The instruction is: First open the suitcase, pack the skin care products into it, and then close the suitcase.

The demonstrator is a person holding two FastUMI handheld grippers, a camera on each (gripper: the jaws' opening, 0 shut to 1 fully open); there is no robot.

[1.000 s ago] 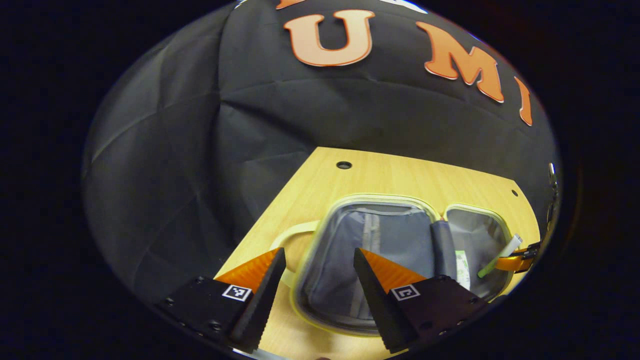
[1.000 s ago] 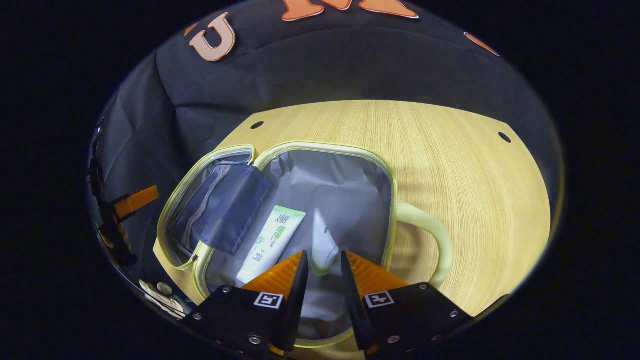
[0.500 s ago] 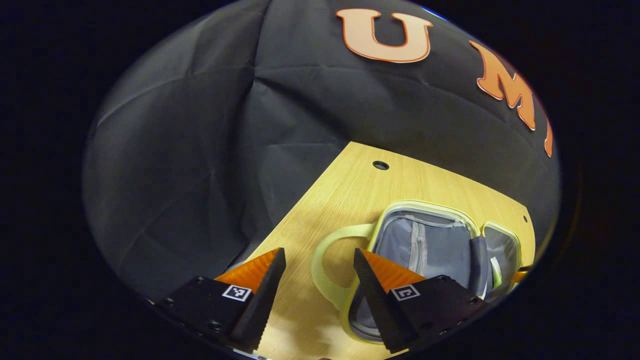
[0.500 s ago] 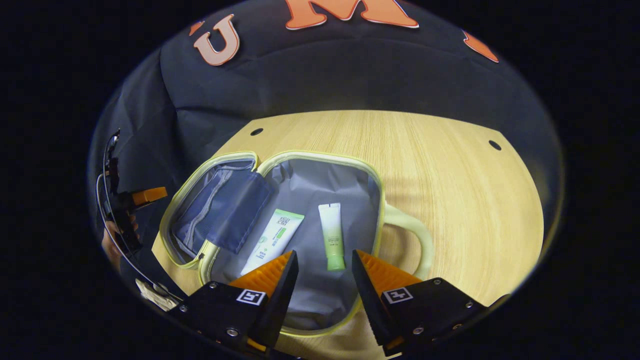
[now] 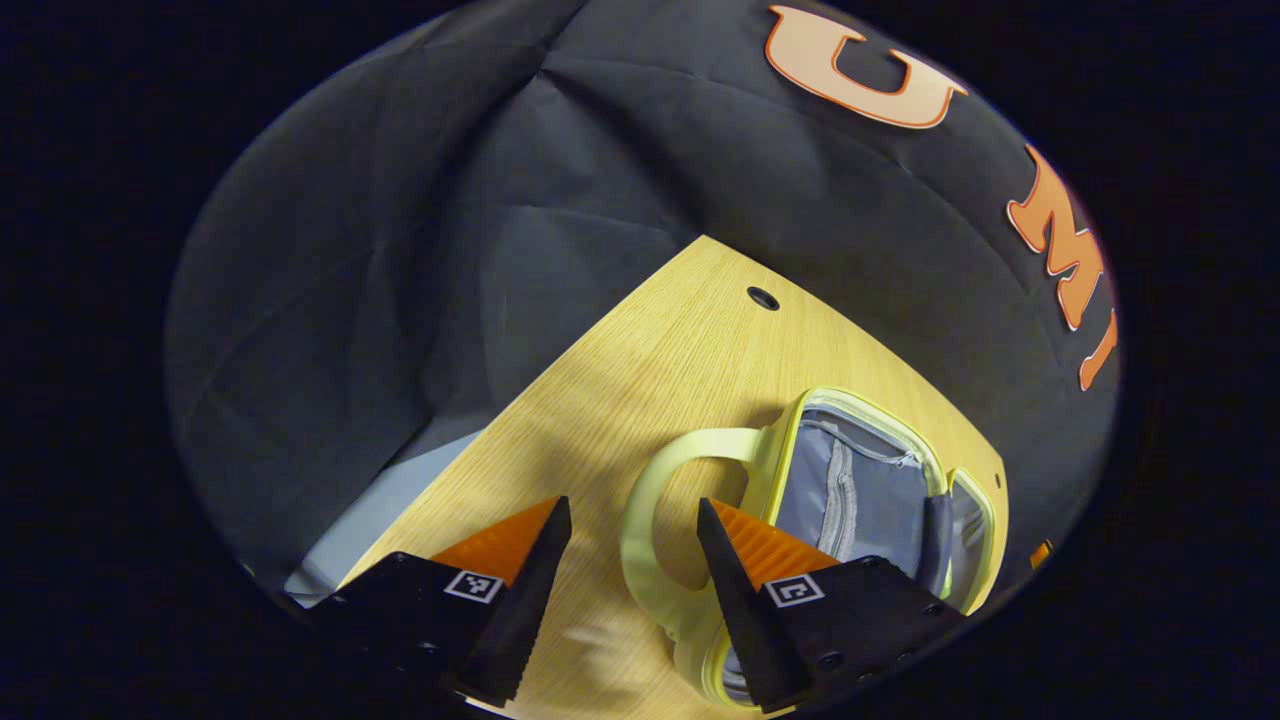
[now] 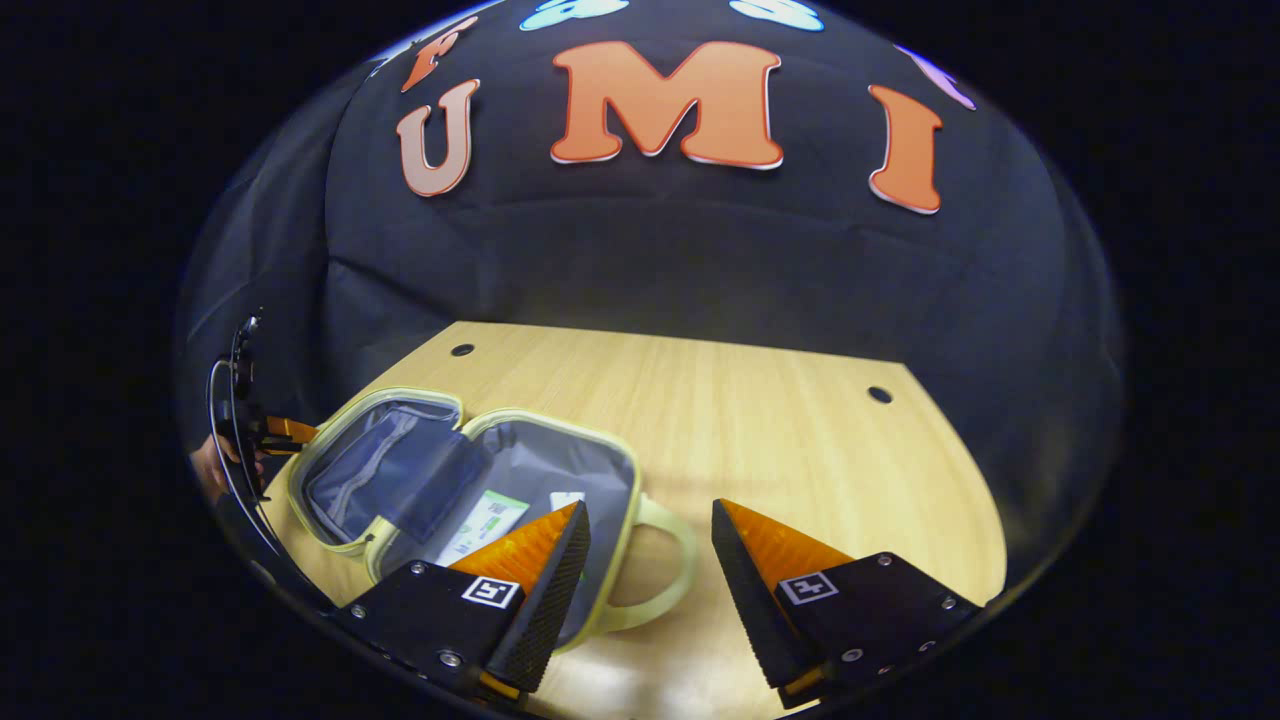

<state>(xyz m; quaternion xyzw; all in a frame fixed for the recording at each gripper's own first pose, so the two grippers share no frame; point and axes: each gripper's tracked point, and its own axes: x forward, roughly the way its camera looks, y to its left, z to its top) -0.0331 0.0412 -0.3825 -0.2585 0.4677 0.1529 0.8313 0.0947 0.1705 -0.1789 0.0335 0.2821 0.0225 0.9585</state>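
On the wooden table (image 6: 800, 420) my suitcase (image 6: 560, 470) lies open, tubes (image 6: 480, 520) inside. It looks soft and light; I'd fold it by the handle (image 5: 650, 520). Left gripper (image 5: 625, 570) and right gripper (image 6: 650, 570) gape, empty.

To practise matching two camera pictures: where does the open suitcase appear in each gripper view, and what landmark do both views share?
Left gripper view: suitcase lower right, beside the left gripper.
Right gripper view: lower left, partly behind the right gripper.
Shared landmark: its pale looped handle.
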